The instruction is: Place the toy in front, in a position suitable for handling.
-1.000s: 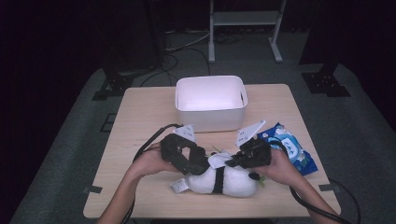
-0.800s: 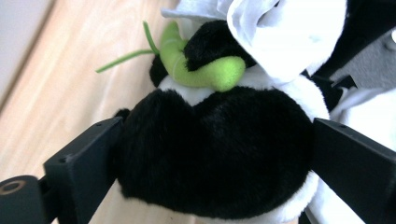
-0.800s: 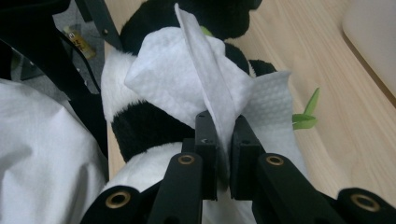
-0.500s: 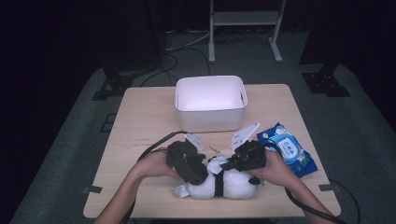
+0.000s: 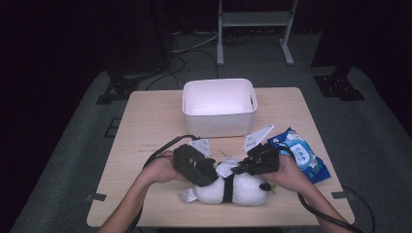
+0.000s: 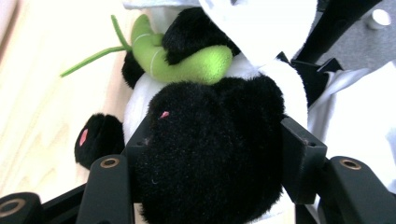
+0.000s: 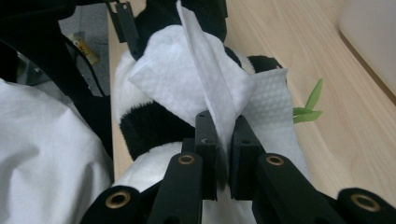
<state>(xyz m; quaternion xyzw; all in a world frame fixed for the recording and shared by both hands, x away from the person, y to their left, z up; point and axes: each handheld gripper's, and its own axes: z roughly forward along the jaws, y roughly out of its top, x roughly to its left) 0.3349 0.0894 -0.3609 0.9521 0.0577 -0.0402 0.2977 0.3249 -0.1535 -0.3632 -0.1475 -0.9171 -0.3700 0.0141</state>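
Observation:
A black and white plush panda (image 5: 233, 190) lies near the table's front edge. My left gripper (image 5: 206, 174) is shut on a black furry part of the panda (image 6: 215, 154), squeezed between both jaws, with a green plush bamboo piece (image 6: 187, 60) beyond it. My right gripper (image 5: 243, 167) is shut on a white wet wipe (image 7: 210, 88) that rests against the panda's body (image 7: 154, 126). The wipe (image 5: 224, 169) lies between the two grippers in the high view.
A white plastic bin (image 5: 218, 104) stands at the middle back of the wooden table (image 5: 145, 126). A blue wet wipe pack (image 5: 301, 154) lies at the right, close to my right hand. Loose white wipes (image 5: 257, 136) lie in front of the bin.
Both grippers have drawn a little toward the front edge and closer over the panda. The left gripper has shifted right onto the toy's black part.

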